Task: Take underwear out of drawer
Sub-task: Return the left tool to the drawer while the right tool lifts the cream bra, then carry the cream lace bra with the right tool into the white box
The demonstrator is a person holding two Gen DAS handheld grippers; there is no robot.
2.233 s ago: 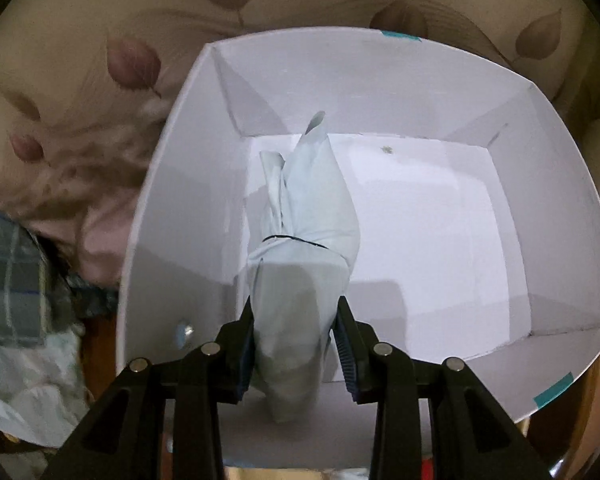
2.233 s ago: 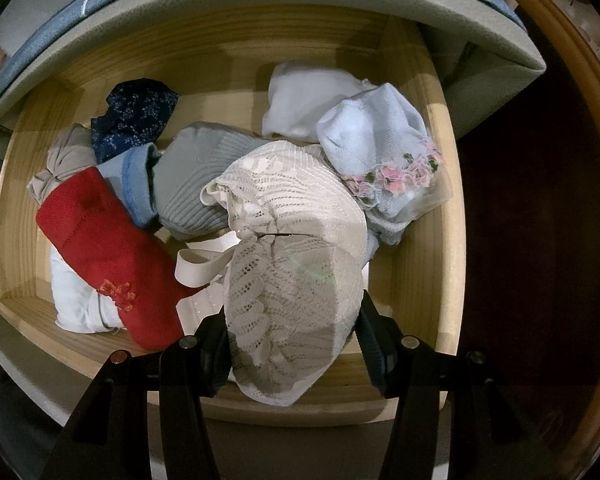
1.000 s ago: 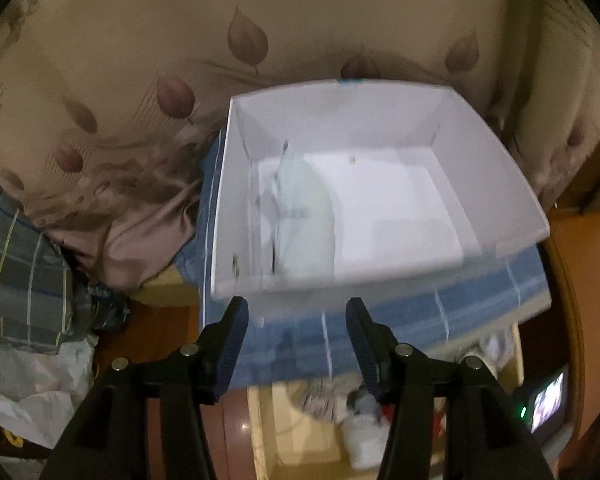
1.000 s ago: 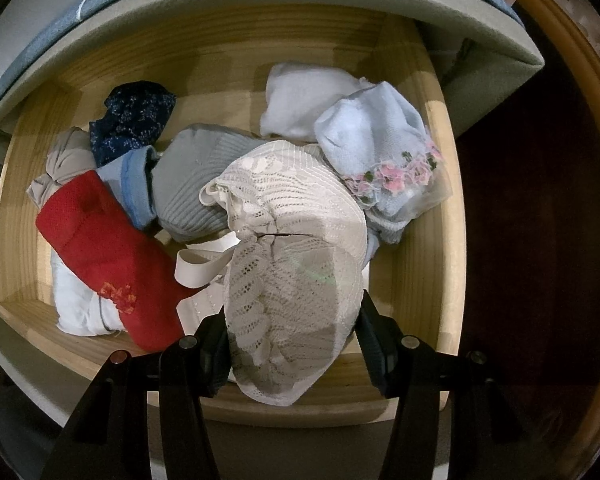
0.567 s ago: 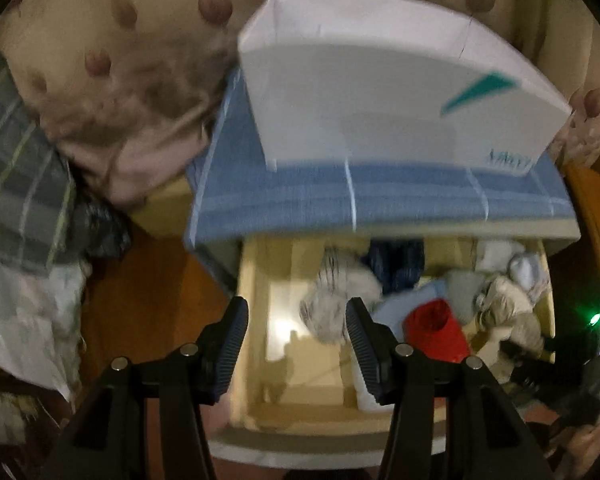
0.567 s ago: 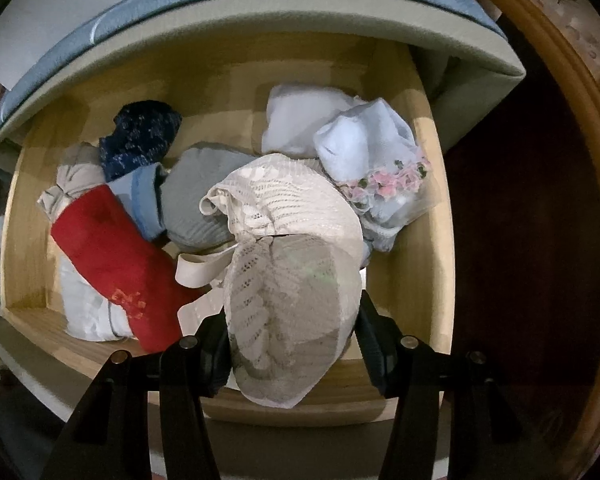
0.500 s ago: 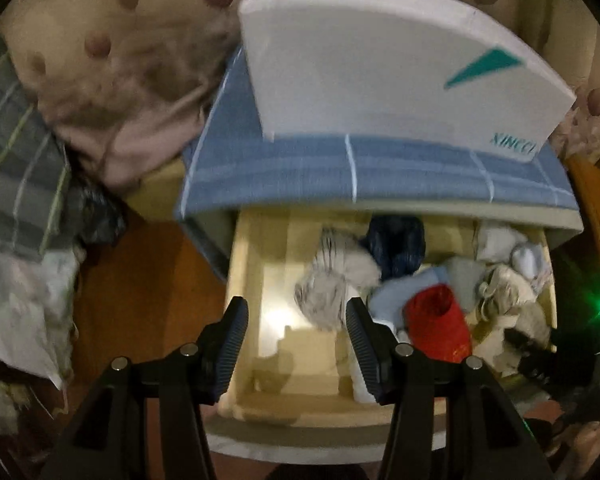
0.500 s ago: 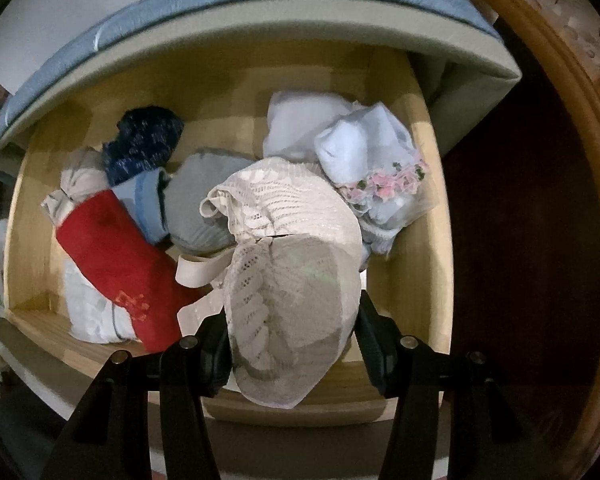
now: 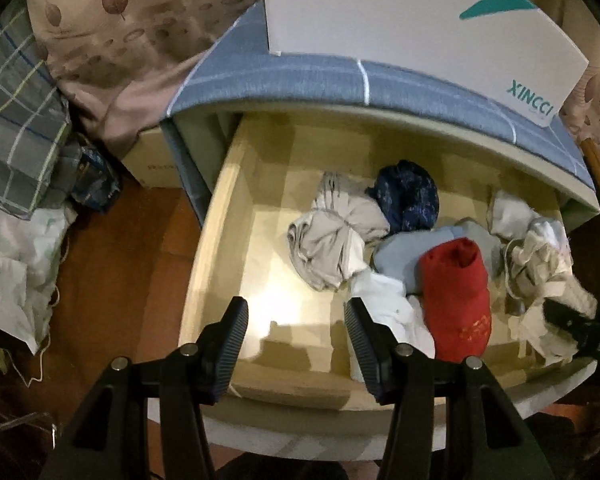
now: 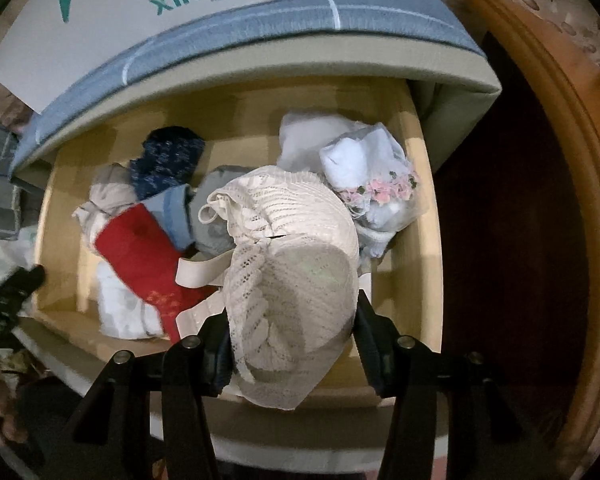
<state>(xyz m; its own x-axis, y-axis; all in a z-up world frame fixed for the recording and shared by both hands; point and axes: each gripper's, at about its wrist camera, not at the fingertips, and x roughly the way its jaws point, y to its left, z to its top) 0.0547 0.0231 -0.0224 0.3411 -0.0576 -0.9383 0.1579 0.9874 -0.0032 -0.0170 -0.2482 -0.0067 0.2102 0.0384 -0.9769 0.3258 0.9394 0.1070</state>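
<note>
Drawer (image 9: 220,240) of pale wood stands pulled out below a blue checked top (image 9: 320,80), filling the middle of both views. On that top, at the upper right of the left view and the upper left of the right view, sits a white box (image 9: 400,12) printed XINCCI.

Right gripper (image 10: 292,320) is at the bottom centre of its view, jaws pinching a cream lace bra (image 10: 292,264). One cup bulges between the pads while the other cup and the straps trail into the drawer, over the grey roll (image 10: 212,216). The jaws have just been closing a little on the cup.

Left gripper (image 9: 296,340) hangs over the drawer's bare left part, jaws spread with nothing between them.

The rest of the underwear lies bunched in the drawer's centre and right in the left view: a beige bundle (image 9: 332,240), a navy roll (image 9: 408,196), a red roll (image 9: 456,296) lying on a white piece (image 9: 388,304), and a light blue piece (image 9: 400,256). In the right view a white piece with pink flowers (image 10: 372,172) sits at the upper right of the pile, just beside the bra.

Left of the drawer in the left view, a leaf-print cloth (image 9: 120,32), a plaid cloth (image 9: 16,112) and crumpled white bags (image 9: 16,264) lie about the brown floor (image 9: 120,280).
</note>
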